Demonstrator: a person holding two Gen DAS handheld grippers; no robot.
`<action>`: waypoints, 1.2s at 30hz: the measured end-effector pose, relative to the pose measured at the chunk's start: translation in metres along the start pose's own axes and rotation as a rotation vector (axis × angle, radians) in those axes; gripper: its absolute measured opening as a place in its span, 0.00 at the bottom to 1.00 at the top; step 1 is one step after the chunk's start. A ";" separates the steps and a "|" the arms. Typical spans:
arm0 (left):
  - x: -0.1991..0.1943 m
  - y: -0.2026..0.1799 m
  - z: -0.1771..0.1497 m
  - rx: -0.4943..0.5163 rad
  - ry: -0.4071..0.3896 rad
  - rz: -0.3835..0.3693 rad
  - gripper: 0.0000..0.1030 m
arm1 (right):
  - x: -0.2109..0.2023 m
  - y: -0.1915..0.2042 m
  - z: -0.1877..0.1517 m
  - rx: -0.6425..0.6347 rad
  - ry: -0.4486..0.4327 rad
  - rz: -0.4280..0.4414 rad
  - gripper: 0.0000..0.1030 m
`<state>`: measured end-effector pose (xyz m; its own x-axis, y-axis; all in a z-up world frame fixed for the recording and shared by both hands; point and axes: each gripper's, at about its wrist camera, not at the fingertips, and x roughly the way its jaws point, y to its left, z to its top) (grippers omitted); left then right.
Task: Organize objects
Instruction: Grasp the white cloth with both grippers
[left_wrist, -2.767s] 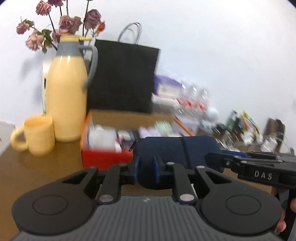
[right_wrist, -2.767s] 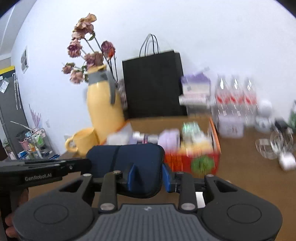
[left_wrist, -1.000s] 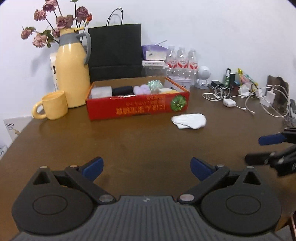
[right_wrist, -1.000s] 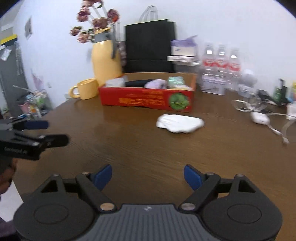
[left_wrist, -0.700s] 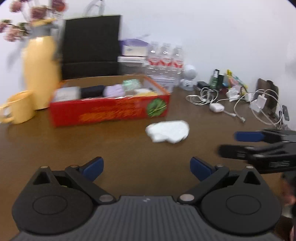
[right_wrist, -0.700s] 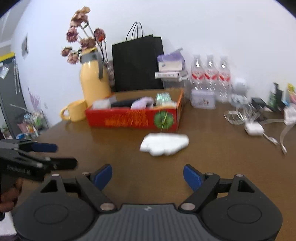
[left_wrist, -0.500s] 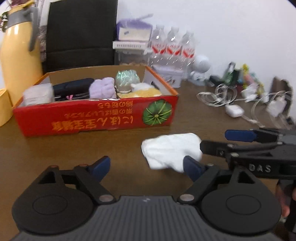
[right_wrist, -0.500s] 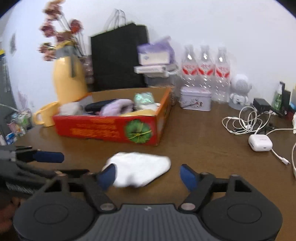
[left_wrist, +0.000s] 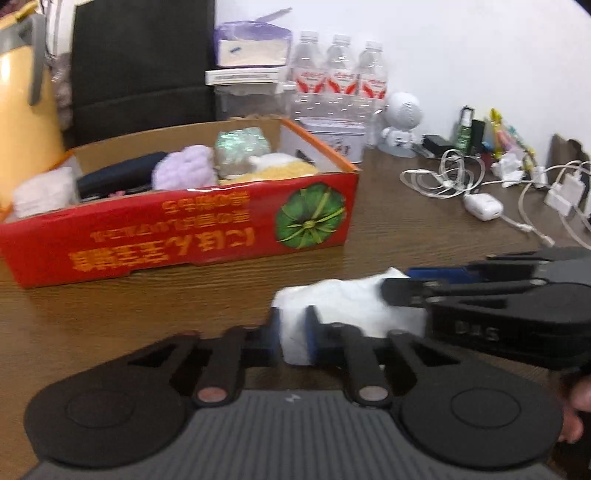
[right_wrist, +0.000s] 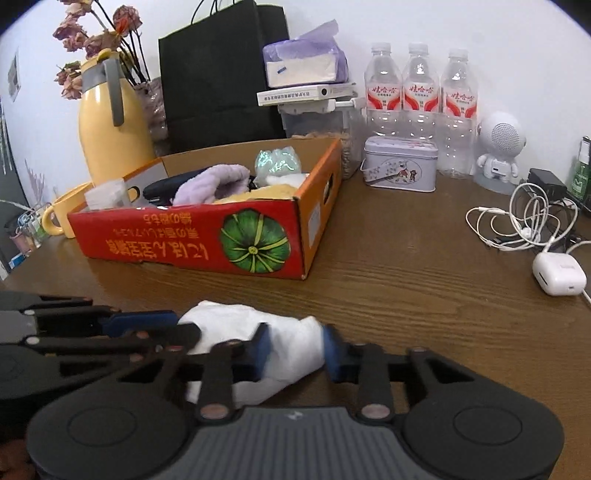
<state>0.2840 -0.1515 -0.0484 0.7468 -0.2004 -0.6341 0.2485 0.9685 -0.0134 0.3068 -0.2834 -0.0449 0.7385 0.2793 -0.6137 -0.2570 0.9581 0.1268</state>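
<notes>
The white cloth bundle (right_wrist: 255, 332) lies on the wooden table (right_wrist: 406, 288), caught at both ends. It looks soft and light, something like a folded towel or rolled socks, though the exact kind cannot be told. It dents where the pads press, so it should squash rather than slip, and nothing about it seems fragile. Because it is limp, a hold at one end would likely let the rest droop; taking it near each end, as here, seems the sound choice.

The right gripper (right_wrist: 291, 349) has its blue pads drawn in on the cloth's near end, pinching a thick fold. The left gripper (left_wrist: 293, 334) likewise squeezes a narrow part of the cloth's other end between its pads. Each gripper reaches in from the other's side, so the two nearly meet over the bundle.

Just ahead of both grippers stands the open red cardboard box (right_wrist: 184, 247), already holding a lilac plush item (right_wrist: 210, 182), a dark pouch (right_wrist: 166, 190) and a few other soft things. Ahead and to the right of the right gripper lie white cables and a charger (right_wrist: 557, 275).
</notes>
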 end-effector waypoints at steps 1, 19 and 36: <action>-0.005 0.000 -0.001 0.007 0.012 0.008 0.02 | -0.005 0.002 -0.003 0.001 -0.006 0.002 0.19; -0.175 0.037 -0.057 -0.049 -0.107 -0.113 0.01 | -0.146 0.109 -0.073 0.025 -0.144 0.081 0.04; -0.158 0.066 -0.112 -0.100 0.085 -0.075 0.46 | -0.110 0.132 -0.098 -0.003 0.061 0.071 0.35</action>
<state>0.1132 -0.0393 -0.0351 0.6721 -0.2638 -0.6919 0.2363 0.9619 -0.1373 0.1305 -0.1938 -0.0374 0.6791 0.3422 -0.6494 -0.3097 0.9357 0.1691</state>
